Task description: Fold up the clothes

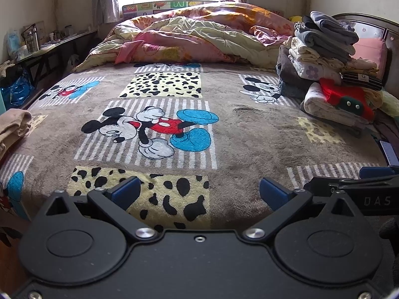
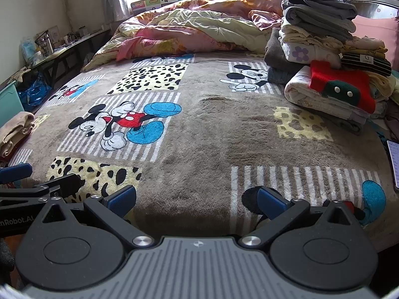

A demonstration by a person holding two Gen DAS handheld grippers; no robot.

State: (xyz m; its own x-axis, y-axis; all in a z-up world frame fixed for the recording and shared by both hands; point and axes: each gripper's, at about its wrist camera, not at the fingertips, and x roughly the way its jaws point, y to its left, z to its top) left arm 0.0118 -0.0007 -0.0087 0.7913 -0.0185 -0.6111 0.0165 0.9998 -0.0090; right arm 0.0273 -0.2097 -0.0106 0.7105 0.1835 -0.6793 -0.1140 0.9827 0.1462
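Note:
A tall stack of folded clothes [image 1: 329,49] [image 2: 321,37] rests on the right side of the bed, with a red and green knit piece [image 1: 346,99] [image 2: 341,87] on a rolled white garment at its front. A beige garment [image 1: 12,127] [image 2: 15,129] lies bunched at the bed's left edge. My left gripper [image 1: 199,193] hovers open over the near edge of the cartoon-print blanket [image 1: 224,124], holding nothing. My right gripper [image 2: 197,199] is open too, beside it to the right, and empty. Each gripper shows at the edge of the other's view.
A crumpled pink and yellow quilt [image 1: 194,37] [image 2: 189,30] fills the far end of the bed below a bright window. A cluttered dark side table [image 1: 49,47] and a blue bag [image 1: 17,89] stand to the left. A phone [image 2: 394,162] lies at the bed's right edge.

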